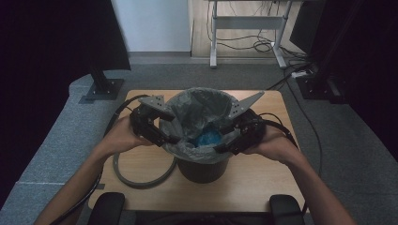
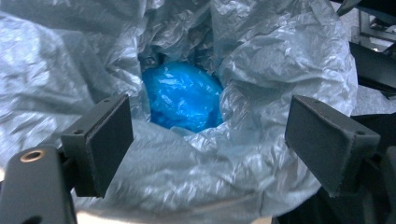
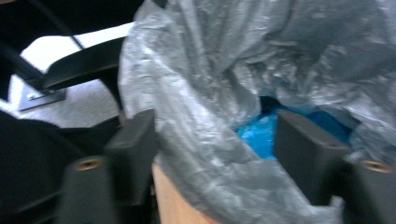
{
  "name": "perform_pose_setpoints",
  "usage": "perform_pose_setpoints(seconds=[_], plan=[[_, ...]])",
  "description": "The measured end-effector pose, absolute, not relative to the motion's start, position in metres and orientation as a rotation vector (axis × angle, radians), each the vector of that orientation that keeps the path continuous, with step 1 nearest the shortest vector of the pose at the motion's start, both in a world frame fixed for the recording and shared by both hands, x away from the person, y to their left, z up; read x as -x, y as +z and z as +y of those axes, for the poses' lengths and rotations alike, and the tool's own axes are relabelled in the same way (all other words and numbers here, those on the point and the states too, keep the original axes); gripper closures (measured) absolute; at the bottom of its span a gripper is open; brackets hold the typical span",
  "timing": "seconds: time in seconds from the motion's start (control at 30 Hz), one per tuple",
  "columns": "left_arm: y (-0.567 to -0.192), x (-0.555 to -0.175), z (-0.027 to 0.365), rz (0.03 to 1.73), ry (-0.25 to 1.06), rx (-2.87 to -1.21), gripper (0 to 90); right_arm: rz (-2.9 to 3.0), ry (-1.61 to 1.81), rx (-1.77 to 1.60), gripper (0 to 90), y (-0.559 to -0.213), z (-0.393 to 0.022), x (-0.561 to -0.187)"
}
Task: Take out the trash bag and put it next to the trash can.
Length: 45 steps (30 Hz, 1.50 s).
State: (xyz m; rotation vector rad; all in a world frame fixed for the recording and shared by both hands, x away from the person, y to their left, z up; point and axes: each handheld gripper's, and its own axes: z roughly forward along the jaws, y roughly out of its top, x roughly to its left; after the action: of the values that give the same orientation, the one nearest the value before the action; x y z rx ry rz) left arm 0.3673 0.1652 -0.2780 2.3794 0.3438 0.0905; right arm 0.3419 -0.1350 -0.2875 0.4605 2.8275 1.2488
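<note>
This looks like a lab or office test space. Grey carpet covers the floor, a height-adjustable desk frame stands by the back wall with loose cables under it, and black stands on bolted base plates flank a small wooden surface.

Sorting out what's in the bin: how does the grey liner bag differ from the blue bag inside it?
The grey liner bag is pale and translucent; the blue bag is vivid blue. The grey liner bag is spread wide, its edge draped over the rim of the dark bin; the blue bag lies bunched in a lump at the bottom. The grey one is far larger. Both are thin crinkled plastic.
</note>
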Motion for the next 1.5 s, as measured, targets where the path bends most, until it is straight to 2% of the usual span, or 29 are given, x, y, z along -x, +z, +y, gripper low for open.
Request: perform_pose_setpoints(seconds=[0.07,0.1,0.13,0.17,0.2,0.23,0.4,0.43,0.57,0.7,0.8,1.0,1.1,1.13,1.33,1.43,1.5], plan=[[-0.278,-0.368,0.163,0.336,0.089,-2.384,15.5,2.859,1.259,-0.437,47.5,-0.286,-0.135,-0.340],[-0.278,-0.368,0.163,0.336,0.089,-2.384,15.8,2.859,1.259,-0.437,47.5,-0.286,-0.135,-0.340],[-0.278,-0.367,0.163,0.334,0.086,-2.383,15.8,2.873,1.258,-0.431,53.1,-0.285,-0.134,-0.340],[-0.278,-0.367,0.162,0.329,0.082,-2.383,16.8,2.908,1.258,-0.417,62.8,-0.284,-0.134,-0.339],[-0.278,-0.366,0.162,0.325,0.079,-2.381,16.8,2.908,1.258,-0.417,62.8,-0.284,-0.134,-0.339],[-0.277,-0.365,0.162,0.320,0.075,-2.379,17.9,2.938,1.251,-0.403,70.9,-0.282,-0.132,-0.337],[-0.276,-0.358,0.163,0.287,0.062,-2.378,19.8,2.934,1.237,-0.389,77.0,-0.278,-0.130,-0.335],[-0.276,-0.356,0.163,0.281,0.055,-2.376,20.4,2.922,1.249,-0.385,87.9,-0.275,-0.130,-0.334],[-0.277,-0.348,0.162,0.239,0.037,-2.382,22.6,2.914,1.204,-0.376,88.6,-0.272,-0.128,-0.334],[-0.277,-0.344,0.158,0.201,0.027,-2.391,29.7,2.911,1.199,-0.372,89.1,-0.272,-0.126,-0.335],[-0.277,-0.342,0.155,0.193,0.020,-2.416,44.3,2.885,1.210,-0.385,89.2,-0.269,-0.127,-0.335],[-0.275,-0.351,0.158,0.224,-0.159,-2.401,66.8,2.851,1.227,-0.432,89.4,-0.264,-0.130,-0.337],[-0.272,-0.350,0.160,0.215,-0.151,-2.383,77.2,2.831,1.245,-0.443,89.4,-0.262,-0.133,-0.339],[-0.270,-0.349,0.160,0.221,-0.114,-2.389,86.4,2.823,1.247,-0.451,89.4,-0.261,-0.133,-0.339],[-0.265,-0.354,0.163,0.310,-0.057,-2.346,89.8,2.796,1.272,-0.473,88.8,-0.258,-0.138,-0.342],[-0.263,-0.360,0.166,0.381,-0.045,-2.303,89.9,2.783,1.299,-0.485,78.9,-0.257,-0.140,-0.342],[-0.263,-0.363,0.167,0.420,-0.034,-2.282,89.9,2.768,1.325,-0.510,64.6,-0.255,-0.143,-0.342]])
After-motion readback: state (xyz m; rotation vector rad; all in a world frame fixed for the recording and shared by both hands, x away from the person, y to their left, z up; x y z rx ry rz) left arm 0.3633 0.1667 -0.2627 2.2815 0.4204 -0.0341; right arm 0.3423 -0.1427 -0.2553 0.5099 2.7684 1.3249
